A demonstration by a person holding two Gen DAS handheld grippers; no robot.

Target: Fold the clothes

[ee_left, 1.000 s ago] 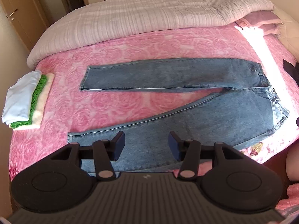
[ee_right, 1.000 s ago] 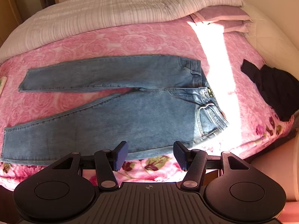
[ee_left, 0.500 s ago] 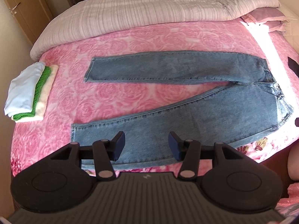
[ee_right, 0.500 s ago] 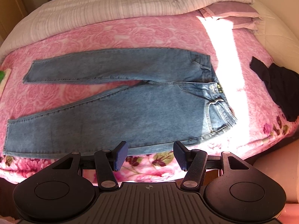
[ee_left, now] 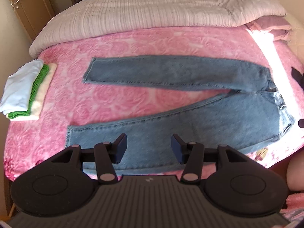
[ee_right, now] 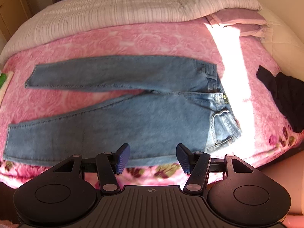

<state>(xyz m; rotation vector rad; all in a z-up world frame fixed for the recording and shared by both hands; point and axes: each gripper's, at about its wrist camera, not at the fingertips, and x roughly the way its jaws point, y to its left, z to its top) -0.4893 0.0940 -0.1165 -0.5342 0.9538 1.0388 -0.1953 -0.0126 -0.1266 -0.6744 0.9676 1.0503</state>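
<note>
Blue jeans lie flat on the pink bedspread, legs spread apart and pointing left, waistband at the right. They also show in the right wrist view. My left gripper is open and empty, above the near leg close to its front edge. My right gripper is open and empty, at the front edge of the near leg near the hip. Neither touches the jeans.
A folded stack of white and green clothes sits at the bed's left edge. A black garment lies at the right. A folded white quilt and pillows fill the far side. A sunlit strip crosses the bed.
Both grippers have drawn back and up a little, so the jeans sit farther away in both views. Both jaws stay open. The jeans have not moved.
</note>
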